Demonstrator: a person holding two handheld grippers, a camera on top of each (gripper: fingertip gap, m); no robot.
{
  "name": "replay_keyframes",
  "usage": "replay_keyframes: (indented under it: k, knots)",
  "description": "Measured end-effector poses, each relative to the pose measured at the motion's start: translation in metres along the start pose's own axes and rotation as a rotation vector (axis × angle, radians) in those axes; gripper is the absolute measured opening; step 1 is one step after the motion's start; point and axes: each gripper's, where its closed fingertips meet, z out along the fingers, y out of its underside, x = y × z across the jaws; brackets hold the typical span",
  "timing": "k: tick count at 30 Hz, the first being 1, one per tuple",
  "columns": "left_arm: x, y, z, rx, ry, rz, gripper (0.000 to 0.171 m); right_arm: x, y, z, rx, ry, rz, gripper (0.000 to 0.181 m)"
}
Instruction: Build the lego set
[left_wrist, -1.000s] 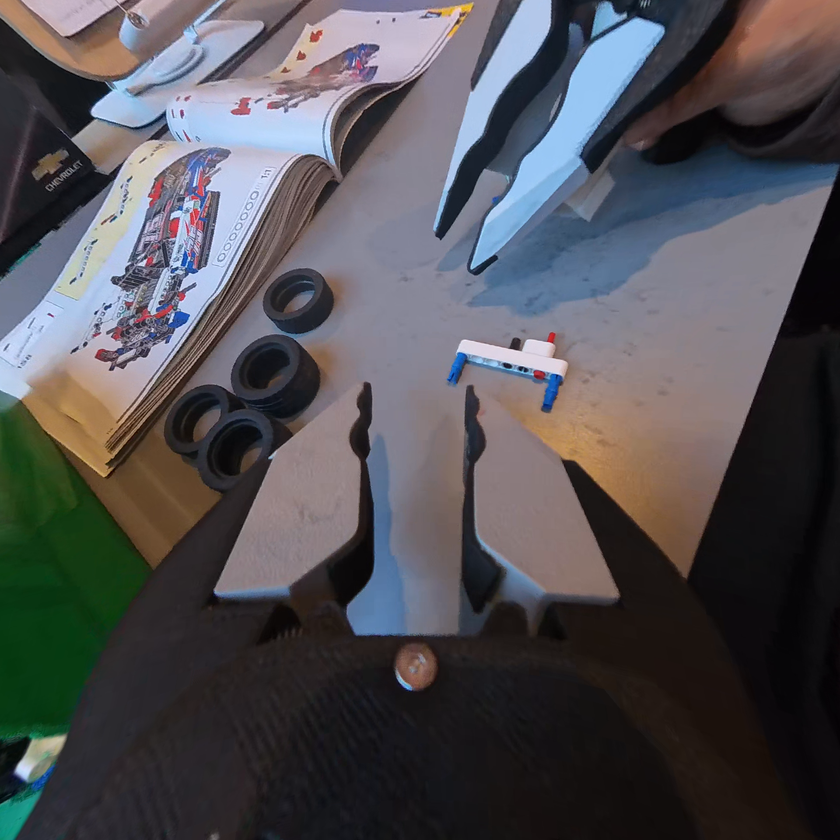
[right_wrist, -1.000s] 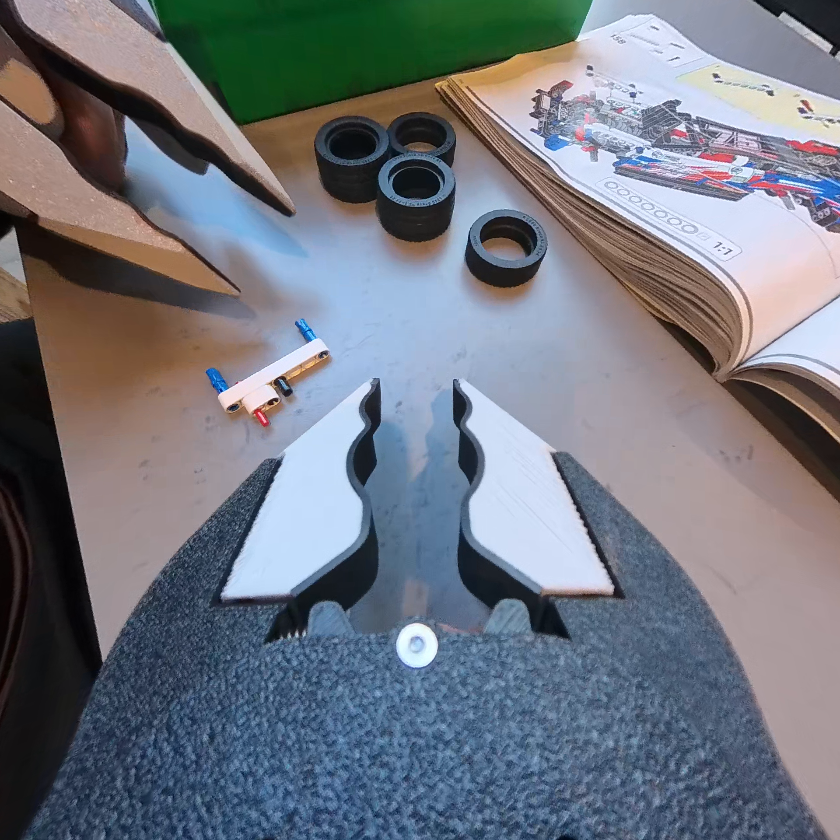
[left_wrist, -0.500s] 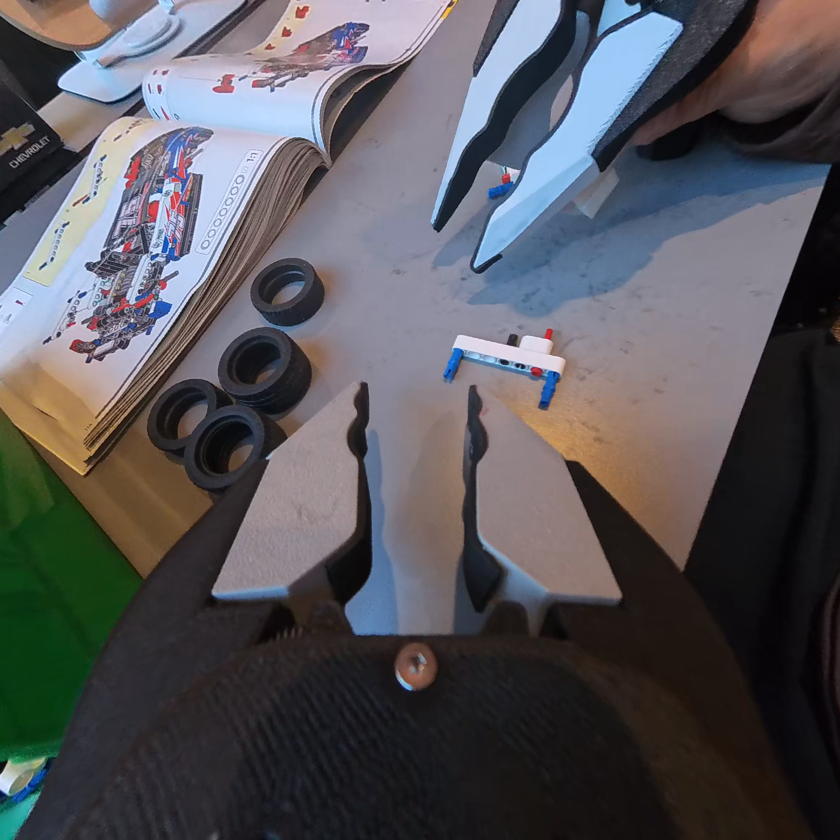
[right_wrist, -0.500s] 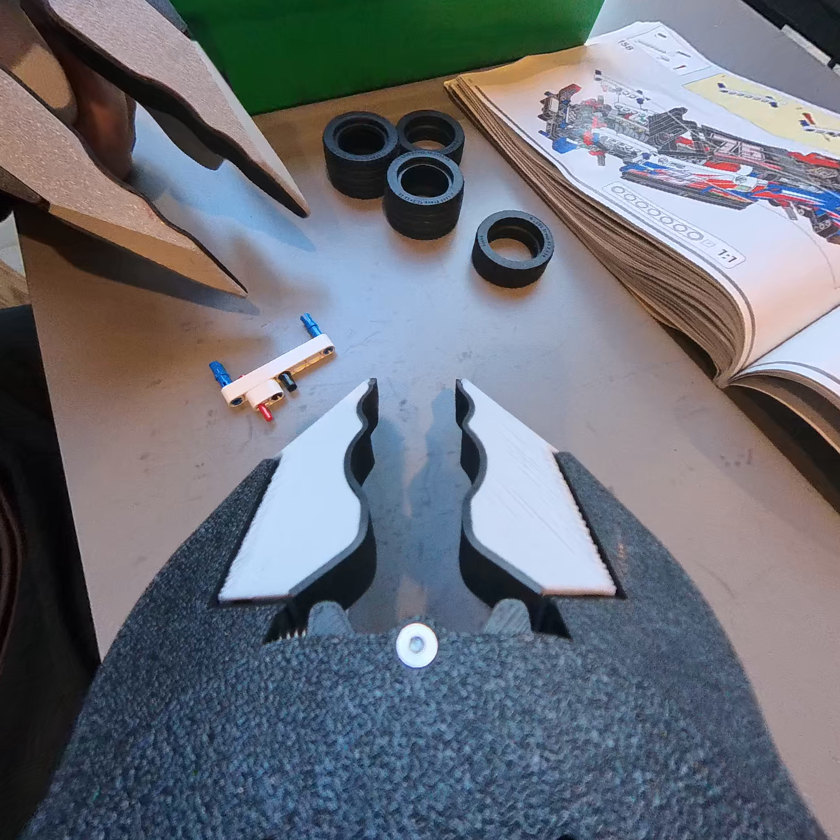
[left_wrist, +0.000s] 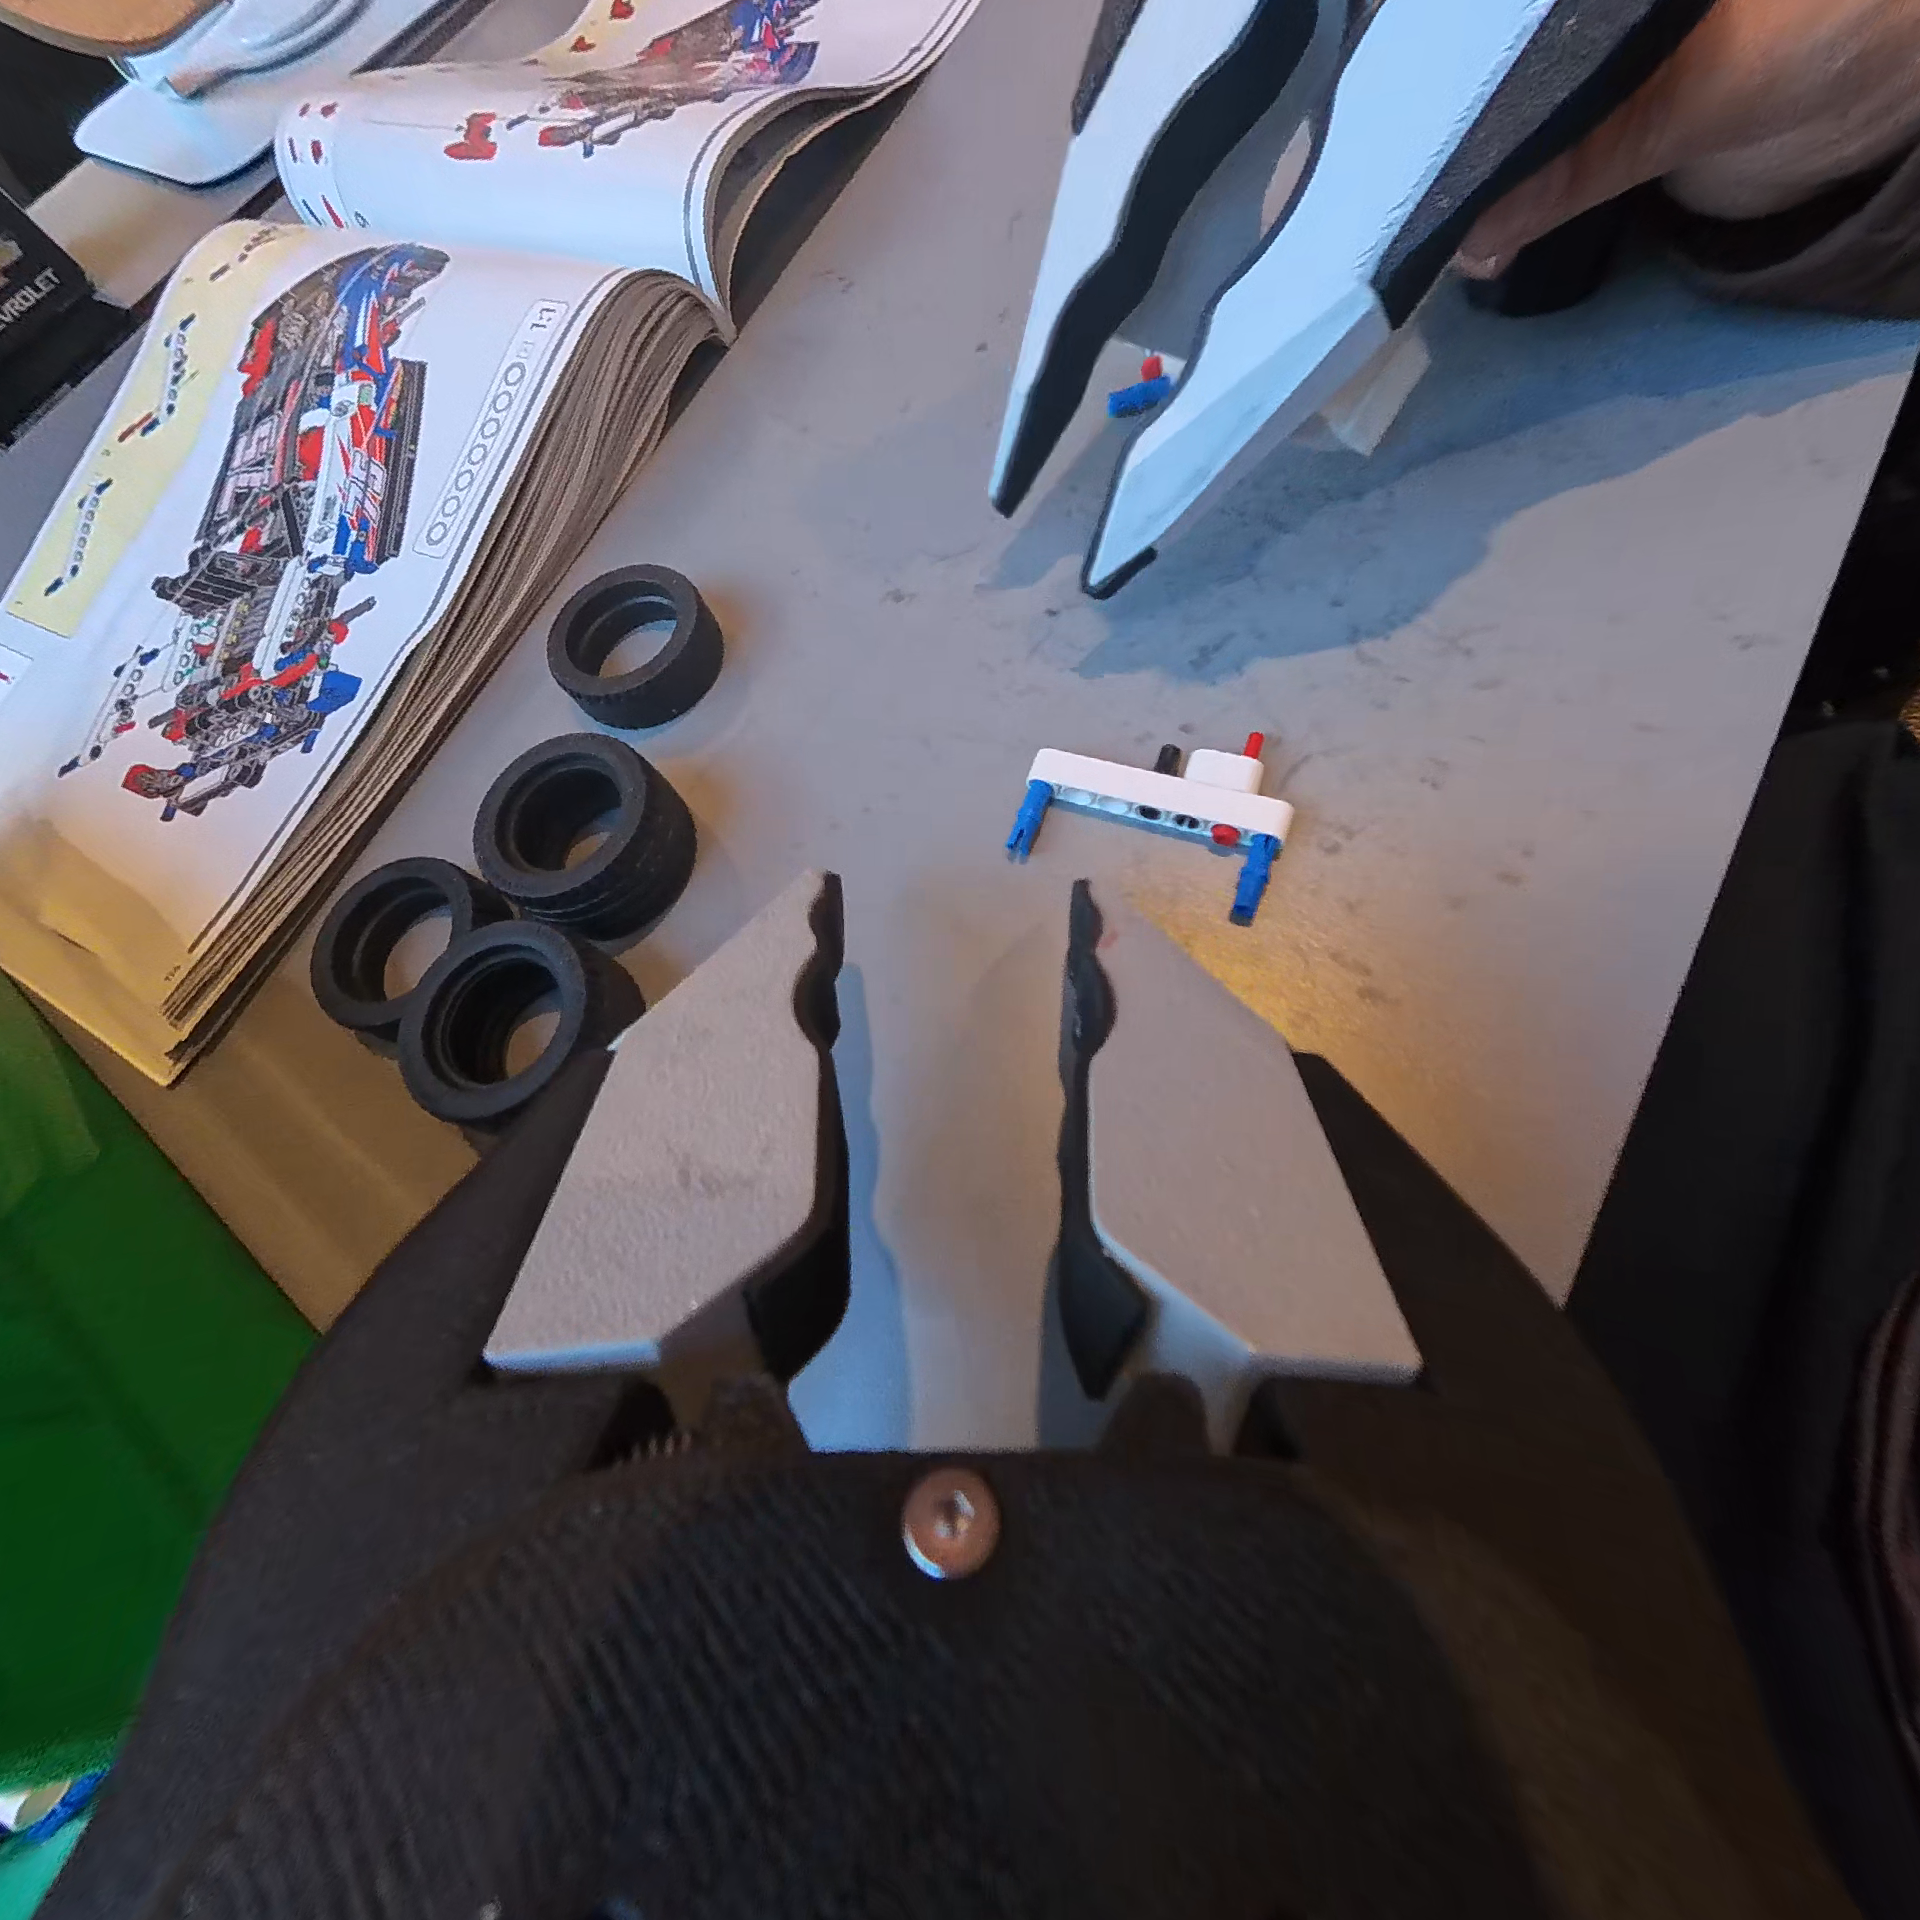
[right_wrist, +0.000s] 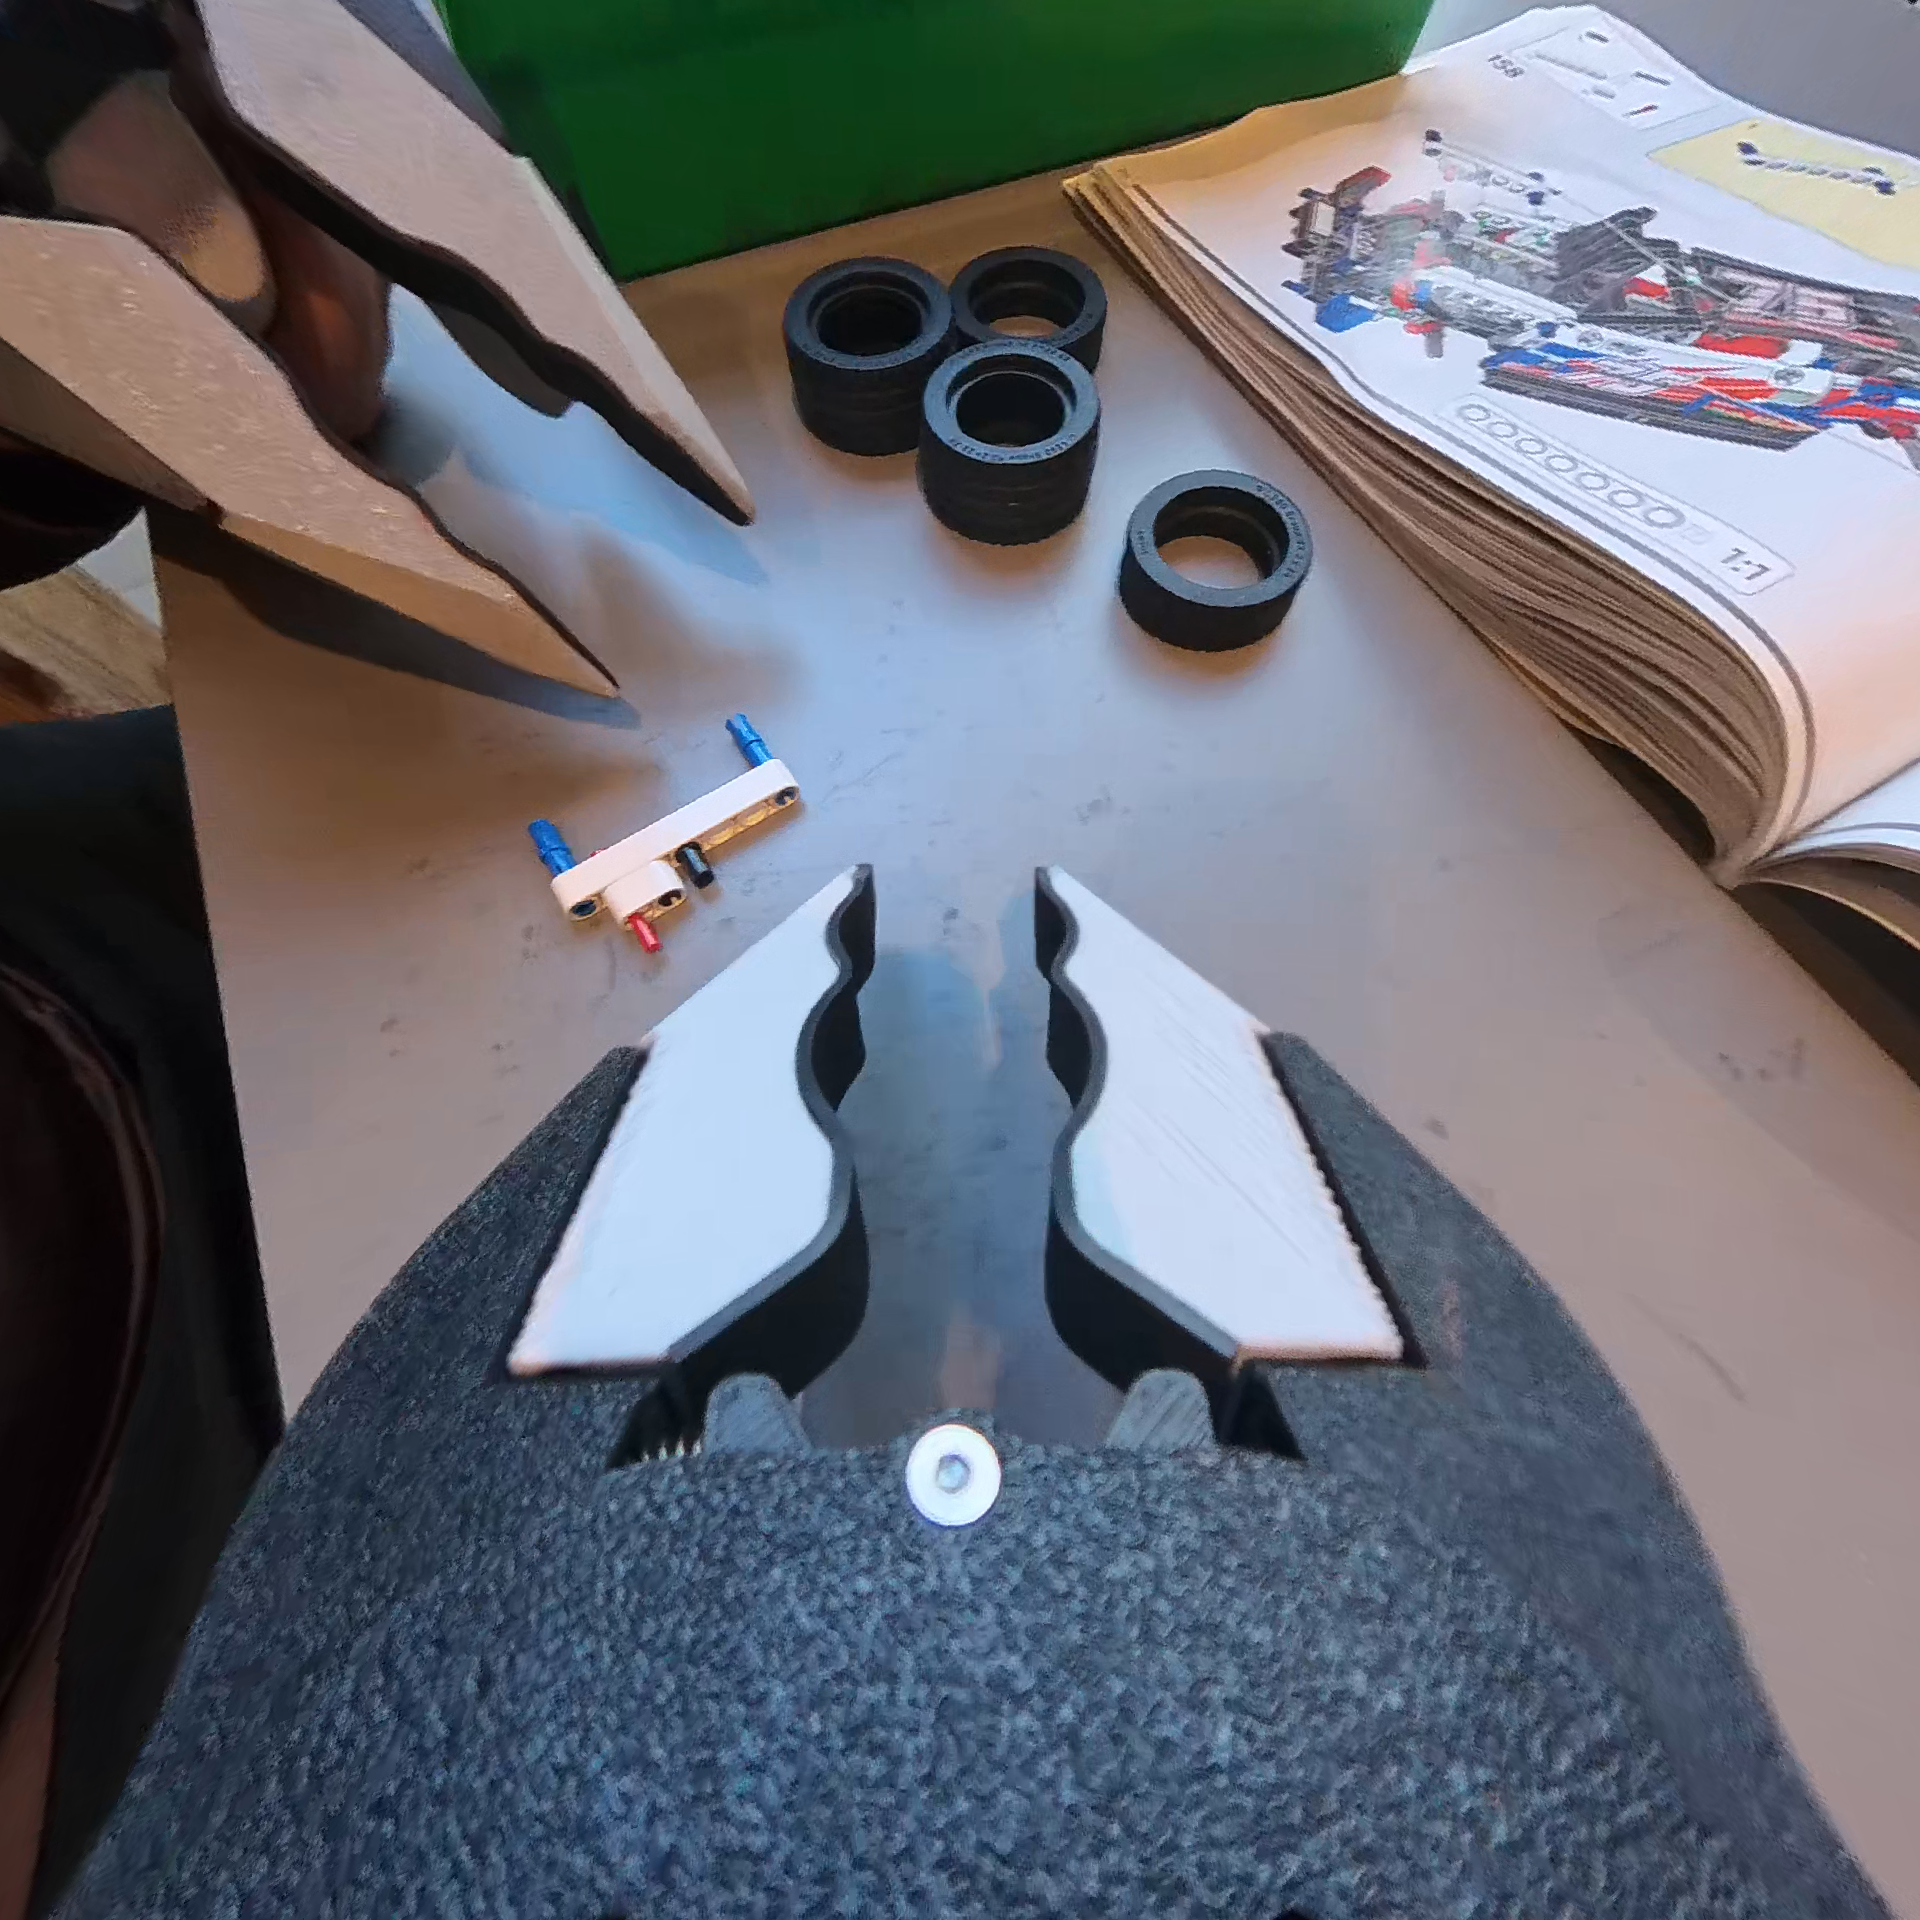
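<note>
A small white lego beam assembly (left_wrist: 1153, 805) with blue, red and black pins lies on the grey table (left_wrist: 883, 727). It also shows in the right wrist view (right_wrist: 675, 842). My left gripper (left_wrist: 954, 894) is open and empty, its tips just short of the assembly. My right gripper (right_wrist: 954, 883) is open and empty, with the assembly ahead to its left. Each gripper shows in the other's view, the right gripper (left_wrist: 1055, 545) beyond the assembly and the left gripper (right_wrist: 675, 601) just past it. Small blue and red pieces (left_wrist: 1138, 390) lie behind the right gripper.
Several black tyres (left_wrist: 582, 836) (right_wrist: 1008, 416) sit beside a thick open instruction book (left_wrist: 312, 520) (right_wrist: 1558, 416). One tyre (right_wrist: 1216, 556) lies apart from the others. A green bin (right_wrist: 935, 104) stands at the table's edge. A person's hand (left_wrist: 1766, 104) holds the right gripper. About 9 cm separates my left fingertips from my right.
Both views have shifted slightly as the grippers drift. The jaws stay open. The lego assembly has not moved on the table. Small blue and red pieces have come into view behind the right gripper.
</note>
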Motion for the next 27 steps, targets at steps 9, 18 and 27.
replay_keyframes:
  k: [9,18,27]
  knots:
    - [0.0,0.002,0.001,-0.015,0.001,-0.006,0.04,-0.004,0.001,0.001,-0.009,-0.02,-0.021,0.02]
    - [0.0,0.002,0.003,-0.025,0.003,-0.002,0.037,0.003,-0.003,0.001,0.017,0.035,-0.034,0.015]
    - [-0.054,-0.076,0.003,0.24,-0.268,0.055,0.0,0.035,-0.032,-0.001,0.159,0.185,0.004,0.009]
